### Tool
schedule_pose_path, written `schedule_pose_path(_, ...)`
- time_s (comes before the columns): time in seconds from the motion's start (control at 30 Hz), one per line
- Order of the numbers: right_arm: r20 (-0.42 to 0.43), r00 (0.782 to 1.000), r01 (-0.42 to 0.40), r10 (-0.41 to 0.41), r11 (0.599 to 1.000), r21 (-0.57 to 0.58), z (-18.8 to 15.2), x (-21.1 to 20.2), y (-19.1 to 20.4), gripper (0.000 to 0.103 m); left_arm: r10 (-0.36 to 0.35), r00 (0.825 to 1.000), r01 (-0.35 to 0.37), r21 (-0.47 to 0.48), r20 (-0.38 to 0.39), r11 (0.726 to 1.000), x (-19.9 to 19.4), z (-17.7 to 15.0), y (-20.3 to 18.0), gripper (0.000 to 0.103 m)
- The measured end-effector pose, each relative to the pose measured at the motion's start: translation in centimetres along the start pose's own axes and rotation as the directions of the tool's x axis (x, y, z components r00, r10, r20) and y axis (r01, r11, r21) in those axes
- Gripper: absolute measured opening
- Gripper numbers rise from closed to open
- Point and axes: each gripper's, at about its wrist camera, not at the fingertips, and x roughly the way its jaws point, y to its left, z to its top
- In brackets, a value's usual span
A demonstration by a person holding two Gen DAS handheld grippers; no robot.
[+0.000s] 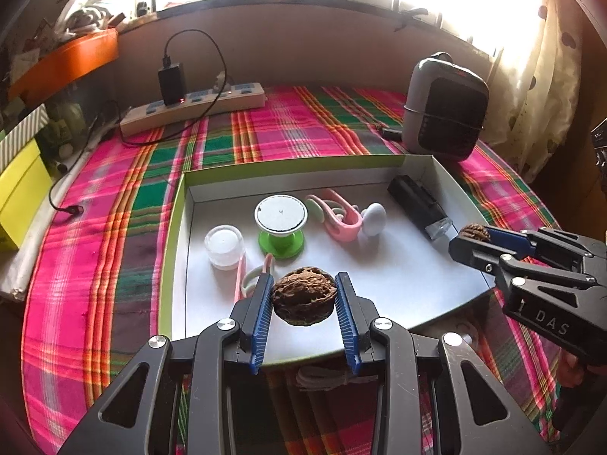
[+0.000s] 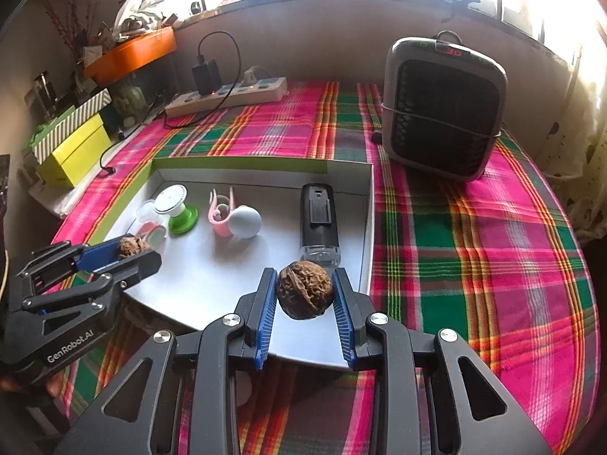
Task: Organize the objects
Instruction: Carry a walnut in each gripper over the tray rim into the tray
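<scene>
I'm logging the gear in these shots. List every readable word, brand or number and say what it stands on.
"DAS": on the side of the right gripper, cut off at the start.
"GenRobot.AI": on the side of the left gripper.
Red digits on the heater display: too blurred to read.
Markings on the power strip: too small to read.

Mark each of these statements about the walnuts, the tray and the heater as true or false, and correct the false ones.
1. Each tool grips a walnut: left tool on left walnut, right tool on right walnut. True.
2. The tray holds nothing. False: a green-based stand, a white jar and a black device lie in it.
3. The heater stands inside the tray. False: it stands on the plaid cloth beyond it.
4. A black charger is plugged into the power strip. True.
</scene>
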Motion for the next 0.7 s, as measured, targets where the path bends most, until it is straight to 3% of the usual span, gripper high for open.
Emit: schedule_pose_path(0.7,-0.036,0.999,0.0,-0.002,0.999,-0.05,0.1,1.5,0.8,0.031,0.015,1.0,-0.015,0.02,-0.025,1.0,1.4,0.2,-0.3,0.031)
